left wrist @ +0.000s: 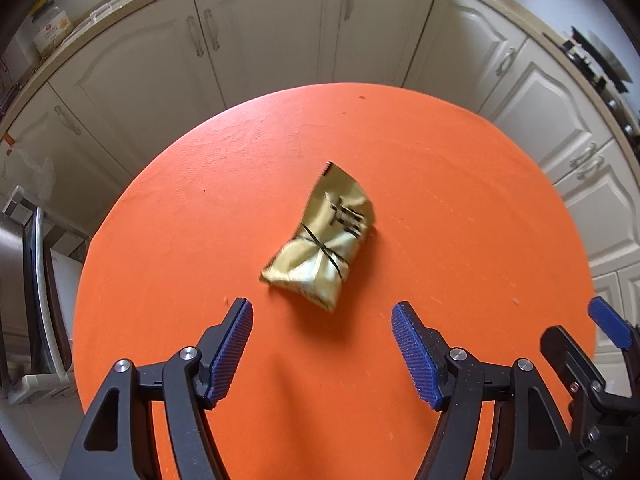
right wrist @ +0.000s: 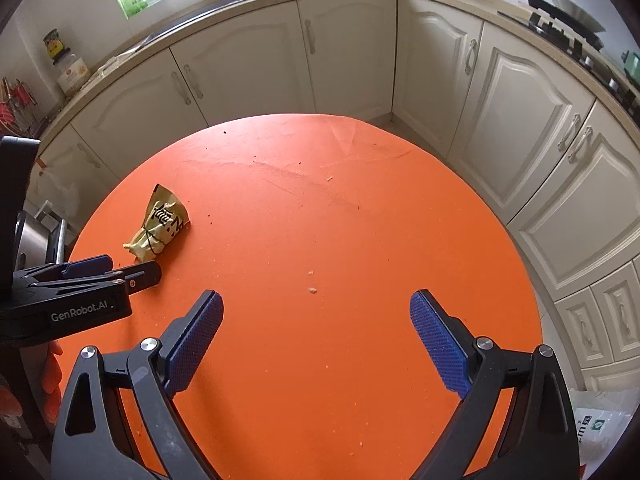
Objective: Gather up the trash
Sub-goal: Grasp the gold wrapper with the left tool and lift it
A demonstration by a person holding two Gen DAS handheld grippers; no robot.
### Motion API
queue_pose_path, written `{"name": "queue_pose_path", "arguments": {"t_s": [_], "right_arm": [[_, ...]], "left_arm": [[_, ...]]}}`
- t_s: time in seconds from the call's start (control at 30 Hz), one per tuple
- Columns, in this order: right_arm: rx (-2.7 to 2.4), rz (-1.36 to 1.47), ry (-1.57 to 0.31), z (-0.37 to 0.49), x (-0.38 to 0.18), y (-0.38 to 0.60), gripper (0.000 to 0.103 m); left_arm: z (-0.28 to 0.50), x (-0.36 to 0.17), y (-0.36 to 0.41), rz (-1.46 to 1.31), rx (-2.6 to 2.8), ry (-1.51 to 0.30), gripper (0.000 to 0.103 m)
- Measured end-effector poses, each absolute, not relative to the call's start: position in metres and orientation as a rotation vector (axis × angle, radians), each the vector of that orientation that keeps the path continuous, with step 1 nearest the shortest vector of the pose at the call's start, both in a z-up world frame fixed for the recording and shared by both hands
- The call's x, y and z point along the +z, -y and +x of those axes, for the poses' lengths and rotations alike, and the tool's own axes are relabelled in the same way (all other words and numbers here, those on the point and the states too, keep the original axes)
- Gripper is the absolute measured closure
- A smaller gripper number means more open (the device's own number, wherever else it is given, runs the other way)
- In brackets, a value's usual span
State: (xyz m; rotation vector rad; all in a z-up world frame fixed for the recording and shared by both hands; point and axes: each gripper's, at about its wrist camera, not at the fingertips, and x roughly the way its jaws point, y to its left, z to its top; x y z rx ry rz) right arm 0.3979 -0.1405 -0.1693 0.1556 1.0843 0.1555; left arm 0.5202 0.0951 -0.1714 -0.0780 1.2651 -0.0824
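Observation:
A crumpled gold snack wrapper (left wrist: 322, 240) tied with a thin dark band lies on the round orange table (left wrist: 180, 220). My left gripper (left wrist: 322, 312) is open and empty, its blue pads just short of the wrapper's near end. In the right wrist view the wrapper (right wrist: 158, 224) lies at the left of the table (right wrist: 360, 240), with the left gripper (right wrist: 108, 270) just in front of it. My right gripper (right wrist: 316, 302) is open and empty over the table's middle. One right fingertip (left wrist: 608, 320) shows at the right edge of the left wrist view.
Small crumbs (right wrist: 312, 290) lie on the table near the right gripper. Cream kitchen cabinets (right wrist: 340, 60) curve around behind the table. A steel appliance (left wrist: 20, 280) stands to the left. A white bag (right wrist: 600, 432) sits on the floor at lower right.

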Motion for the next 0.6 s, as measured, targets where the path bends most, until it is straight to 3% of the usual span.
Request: {"name": "queue_pose_path", "arguments": {"t_s": [0.3, 0.37, 0.4, 0.6], "right_arm": [[0.188, 0.154, -1.155, 0.443, -0.194, 0.13, 0.007], [0.195, 0.163, -1.169, 0.445, -0.198, 0.131, 0.007], [0.195, 0.163, -1.172, 0.444, -0.199, 0.131, 0.007], [0.172, 0.183, -1.159, 0.431, -0.193, 0.144, 0.007]], "left_arm": [[0.551, -0.187, -0.118, -0.127, -0.087, -1.237, 0.038], [0.547, -0.185, -0.119, -0.107, -0.098, -1.214, 0.053], [0.547, -0.183, -0.119, -0.112, -0.11, -1.213, 0.068], [0.527, -0.176, -0.127, -0.136, -0.135, -1.23, 0.072]]}}
